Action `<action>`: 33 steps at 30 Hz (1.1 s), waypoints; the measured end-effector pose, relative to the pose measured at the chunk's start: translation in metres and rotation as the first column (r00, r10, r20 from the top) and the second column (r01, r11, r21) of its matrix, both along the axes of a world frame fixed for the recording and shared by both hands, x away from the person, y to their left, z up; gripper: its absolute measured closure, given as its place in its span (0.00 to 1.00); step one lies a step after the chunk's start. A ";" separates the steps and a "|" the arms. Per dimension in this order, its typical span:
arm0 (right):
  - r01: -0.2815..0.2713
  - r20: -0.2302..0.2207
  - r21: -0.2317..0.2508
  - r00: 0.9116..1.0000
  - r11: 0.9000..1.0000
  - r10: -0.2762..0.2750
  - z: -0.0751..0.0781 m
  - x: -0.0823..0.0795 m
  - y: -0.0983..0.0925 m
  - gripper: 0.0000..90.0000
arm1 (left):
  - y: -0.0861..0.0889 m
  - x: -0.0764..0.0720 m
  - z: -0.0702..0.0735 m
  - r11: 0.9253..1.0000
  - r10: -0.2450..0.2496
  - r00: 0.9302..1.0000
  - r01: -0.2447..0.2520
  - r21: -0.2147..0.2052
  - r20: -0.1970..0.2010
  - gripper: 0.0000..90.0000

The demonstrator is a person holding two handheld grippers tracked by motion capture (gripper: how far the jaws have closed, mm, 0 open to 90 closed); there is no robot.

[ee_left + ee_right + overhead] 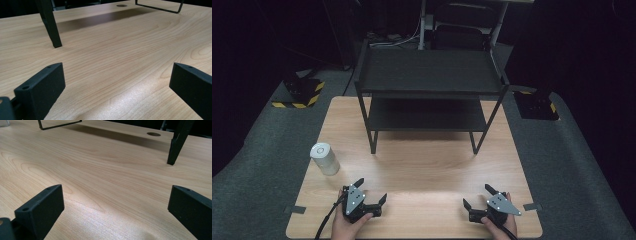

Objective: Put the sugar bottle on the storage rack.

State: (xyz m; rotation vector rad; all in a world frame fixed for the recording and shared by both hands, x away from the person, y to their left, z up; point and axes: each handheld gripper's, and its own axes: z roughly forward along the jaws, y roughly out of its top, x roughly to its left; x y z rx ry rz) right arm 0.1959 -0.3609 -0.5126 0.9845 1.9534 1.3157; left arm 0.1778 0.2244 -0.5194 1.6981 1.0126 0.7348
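A white cylindrical container [325, 158] lies on the left side of the wooden table [422, 165]. At the back of the table stands a black two-tier shelf rack [429, 75]. A hand rests my left gripper [371, 190] on the table near the front left, just right of and nearer than the container. It is open, and bare wood shows between its jaws [117, 75]. Another hand holds my right gripper [477, 196] at the front right. It is open too, with nothing between its jaws [116, 195].
The rack's front legs [51, 25] [178, 142] stand ahead of each gripper. A round cable hole [153, 134] sits in the tabletop under the rack. Grey carpet [572, 165] surrounds the table, with yellow-black striped bases [302, 92] at the far left and right.
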 end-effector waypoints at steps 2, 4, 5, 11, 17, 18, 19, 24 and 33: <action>-0.001 -0.002 0.002 1.000 1.000 0.001 0.000 0.000 0.000 0.00 | 0.000 0.000 0.000 1.000 0.000 1.000 0.000 0.001 0.001 0.01; -0.005 -0.002 0.007 1.000 1.000 0.005 0.000 0.001 -0.001 0.00 | 0.000 0.000 0.000 1.000 -0.002 1.000 0.002 0.005 0.004 0.01; -0.004 -0.002 0.008 1.000 1.000 0.004 0.000 0.001 -0.002 0.00 | -0.001 -0.001 0.000 1.000 -0.002 1.000 0.002 0.010 0.008 0.01; -0.006 0.003 0.006 1.000 1.000 0.006 -0.001 0.001 -0.001 0.00 | 0.000 -0.001 0.000 1.000 -0.007 1.000 0.007 0.013 0.011 0.01; -0.007 -0.002 0.011 1.000 1.000 0.007 -0.001 0.002 -0.002 0.00 | -0.001 -0.003 0.000 1.000 -0.010 1.000 0.010 0.026 0.019 0.01; -0.008 -0.001 0.011 1.000 1.000 0.008 -0.001 0.002 -0.002 0.00 | -0.001 -0.003 -0.001 1.000 -0.010 1.000 0.010 0.027 0.021 0.01; -0.010 0.000 0.012 1.000 1.000 0.010 -0.001 0.002 -0.003 0.00 | -0.001 -0.003 -0.001 1.000 -0.011 1.000 0.010 0.027 0.022 0.01; -0.015 0.002 0.015 1.000 1.000 0.015 -0.001 0.002 -0.003 0.00 | -0.001 -0.004 -0.001 1.000 -0.010 1.000 0.010 0.027 0.024 0.01; -0.020 0.001 0.018 1.000 1.000 0.020 -0.001 0.002 -0.004 0.00 | 0.000 -0.008 -0.001 0.999 -0.024 0.998 0.022 0.032 0.052 0.01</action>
